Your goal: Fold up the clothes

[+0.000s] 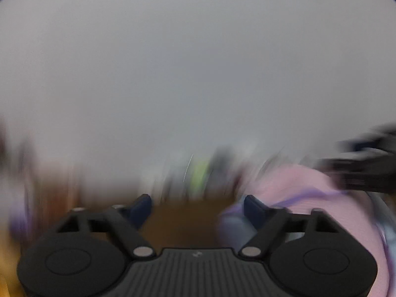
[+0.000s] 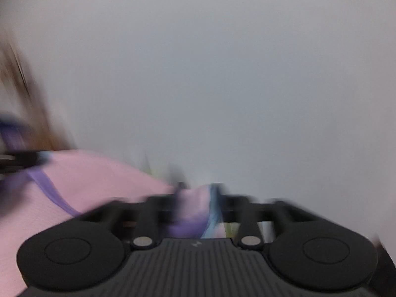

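Both views are heavily motion-blurred. A pink garment with purple trim (image 1: 309, 193) hangs at the right of the left wrist view. My left gripper (image 1: 198, 208) is open and empty, its blue-padded fingers (image 1: 141, 208) wide apart above a brown surface. The other gripper (image 1: 366, 170) shows as a dark blur at the right, against the garment. In the right wrist view the pink garment (image 2: 86, 185) spreads to the left. My right gripper (image 2: 198, 205) is shut on a bunched fold of the pink, purple and light-blue cloth (image 2: 195, 208).
A plain grey-white wall (image 1: 198, 61) fills the upper part of both views. A brown table surface (image 1: 183, 222) lies below the left gripper. Blurred green and dark objects (image 1: 198, 175) stand at the back. A brown blurred shape (image 2: 22, 94) is at the left of the right wrist view.
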Available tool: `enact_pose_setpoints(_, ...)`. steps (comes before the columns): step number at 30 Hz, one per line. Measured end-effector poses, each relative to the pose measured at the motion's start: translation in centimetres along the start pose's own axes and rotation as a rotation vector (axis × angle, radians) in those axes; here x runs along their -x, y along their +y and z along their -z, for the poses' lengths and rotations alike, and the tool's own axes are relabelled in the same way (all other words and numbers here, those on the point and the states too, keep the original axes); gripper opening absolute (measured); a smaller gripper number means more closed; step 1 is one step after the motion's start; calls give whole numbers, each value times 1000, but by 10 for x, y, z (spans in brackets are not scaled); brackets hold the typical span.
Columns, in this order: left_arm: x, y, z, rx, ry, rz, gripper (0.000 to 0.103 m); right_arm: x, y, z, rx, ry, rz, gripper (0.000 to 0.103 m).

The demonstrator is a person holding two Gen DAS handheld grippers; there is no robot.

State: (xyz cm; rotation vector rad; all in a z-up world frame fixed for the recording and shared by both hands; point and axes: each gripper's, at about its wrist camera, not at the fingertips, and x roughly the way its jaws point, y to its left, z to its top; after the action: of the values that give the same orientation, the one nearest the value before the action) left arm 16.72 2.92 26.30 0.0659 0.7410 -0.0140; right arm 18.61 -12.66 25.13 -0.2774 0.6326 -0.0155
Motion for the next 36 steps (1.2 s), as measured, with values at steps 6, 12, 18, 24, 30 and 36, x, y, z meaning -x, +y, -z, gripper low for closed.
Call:
enact_pose_setpoints(6, -44, 13, 78, 3, 92, 29, 57, -52, 1, 70, -13, 45, -96, 88)
enact_pose_setpoints(12, -15, -9, 132, 14, 32, 160, 72, 21, -9, 114, 71, -11, -202, 97)
enact_pose_setpoints(18, -3, -71, 204, -61, 61, 289, 76, 57, -54, 215, 20, 79, -316, 99)
enact_pose_setpoints(24, -25, -126, 238, -137, 58, 275, 76, 41, -88, 288, -141, 150, -286, 97)
enact_pose_setpoints(30, -63, -144, 241, -184, 82, 245, 22, 12, -94, 325, -195, 227, -240, 70)
enact_pose_setpoints(36, -75, -129, 241, -184, 27, 242, 3, -4, -87, 330, -206, 239, -218, 48)
